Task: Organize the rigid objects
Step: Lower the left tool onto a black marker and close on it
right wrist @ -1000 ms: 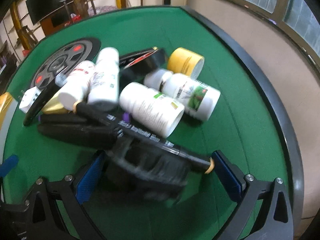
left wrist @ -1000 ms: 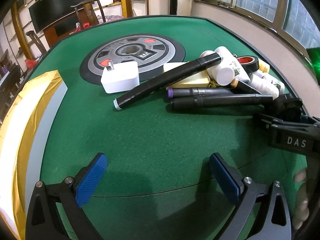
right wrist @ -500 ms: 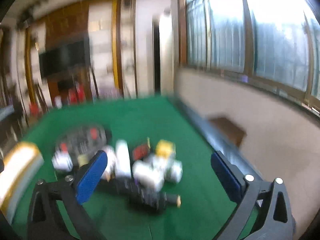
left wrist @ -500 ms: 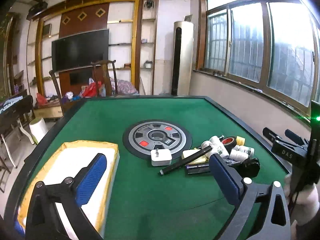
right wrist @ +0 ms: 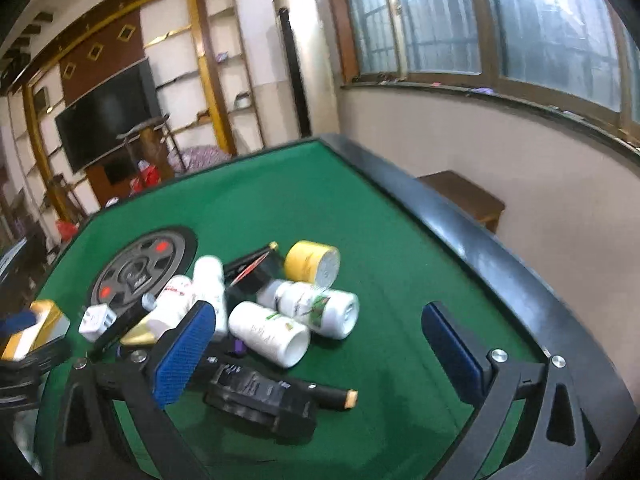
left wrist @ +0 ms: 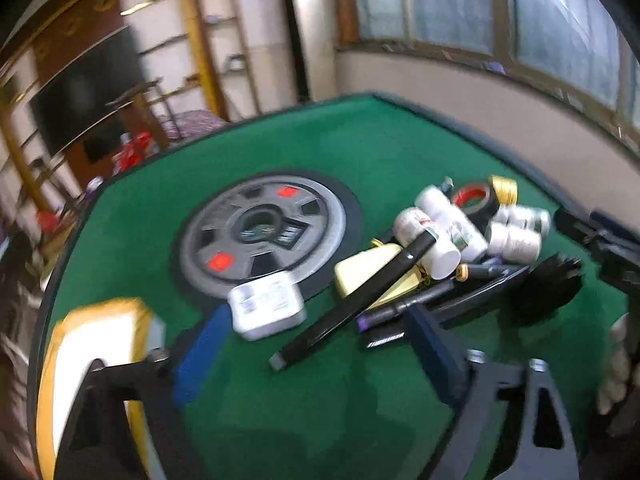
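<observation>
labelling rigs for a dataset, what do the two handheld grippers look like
Both match: the left gripper and right gripper have black angular frames with cut-out openings, silver screws at the joints, and two fingers faced with blue textured pads. No cables show.

We can read no text with certainty. The white bottles [right wrist: 267,333] lying on the green worktop [right wrist: 392,280] carry printed labels, one bottle [right wrist: 176,300] at about ten o'clock of them with red lettering, and the black marker [right wrist: 280,384] bears white print, all too blurred to make out.
</observation>
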{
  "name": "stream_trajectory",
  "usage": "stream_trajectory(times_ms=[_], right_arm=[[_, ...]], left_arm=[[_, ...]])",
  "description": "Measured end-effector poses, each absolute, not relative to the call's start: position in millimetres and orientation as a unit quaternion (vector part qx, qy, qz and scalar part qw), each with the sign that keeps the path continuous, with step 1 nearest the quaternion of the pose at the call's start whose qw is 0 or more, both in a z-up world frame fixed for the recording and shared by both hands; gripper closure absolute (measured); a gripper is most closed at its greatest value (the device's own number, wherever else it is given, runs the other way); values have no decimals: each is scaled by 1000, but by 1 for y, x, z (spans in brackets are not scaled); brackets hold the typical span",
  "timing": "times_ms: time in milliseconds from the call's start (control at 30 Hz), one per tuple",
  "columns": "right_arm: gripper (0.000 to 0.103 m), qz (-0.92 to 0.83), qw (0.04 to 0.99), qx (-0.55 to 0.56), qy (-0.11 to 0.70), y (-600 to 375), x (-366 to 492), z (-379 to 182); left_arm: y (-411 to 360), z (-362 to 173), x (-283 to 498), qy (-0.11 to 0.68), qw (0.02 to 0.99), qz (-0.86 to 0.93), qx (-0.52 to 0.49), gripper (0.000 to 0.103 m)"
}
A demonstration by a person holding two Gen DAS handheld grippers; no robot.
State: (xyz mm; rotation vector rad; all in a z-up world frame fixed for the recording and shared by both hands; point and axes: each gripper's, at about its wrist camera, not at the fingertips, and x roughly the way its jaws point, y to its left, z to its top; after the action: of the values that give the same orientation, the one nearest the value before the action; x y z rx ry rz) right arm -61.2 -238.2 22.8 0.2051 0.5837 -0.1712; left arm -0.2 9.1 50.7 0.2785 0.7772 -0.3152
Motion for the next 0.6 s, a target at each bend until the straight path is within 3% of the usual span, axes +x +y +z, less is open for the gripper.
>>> stream_trajectory(times_ms=[100,133,200,300,467,533,567,600], right_arm=[[0,-80,950,101,286,-238,-62,23],[0,-79,949,105,286,-240,-62,23],[0,-79,947,114,290,-243,-61,23],[0,-77,942,127,301,-248,-57,19],[0,-70,936,145,313,-254,-53,15],[0,-70,936,146,314,-254,-53,14],[0,-71,935,146,315,-254,-53,14],[0,-70,935,146,317,-254,-52,13]], left_arm=[[-3,28,23,432,873,-187,132,59],[-4,24,24,438,869,-189,130,60],[-3,24,20,446,861,-215,116,74],[-4,20,5,478,833,-257,108,85],[7,37,-30,458,840,-272,97,82],[14,46,-34,446,854,-253,85,57],[16,47,-35,440,860,-245,84,40],[15,47,-35,435,865,-237,84,36]])
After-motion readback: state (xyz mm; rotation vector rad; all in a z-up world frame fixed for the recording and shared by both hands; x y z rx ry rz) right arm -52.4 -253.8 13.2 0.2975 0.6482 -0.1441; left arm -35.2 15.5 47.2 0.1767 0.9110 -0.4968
